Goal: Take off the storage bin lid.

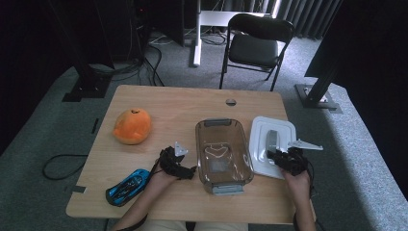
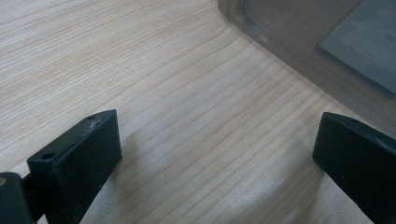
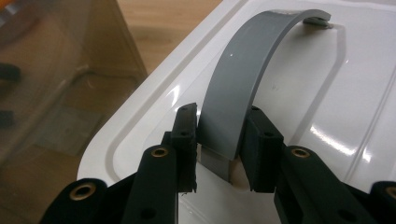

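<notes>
The right gripper (image 3: 219,144) is closed on the grey handle (image 3: 243,79) of the white lid (image 1: 272,144), which lies on the tabletop (image 1: 159,103) just beside the clear container (image 1: 222,154). The left gripper (image 2: 217,154) hangs wide open over bare wood.

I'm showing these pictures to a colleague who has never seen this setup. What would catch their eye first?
Probably the bright orange plush toy at the table's far left, then the clear plastic bin in the middle. Next, the right gripper shut on the grey handle of the white lid lying right of the bin, while the left gripper hangs open over bare wood beside it.
</notes>
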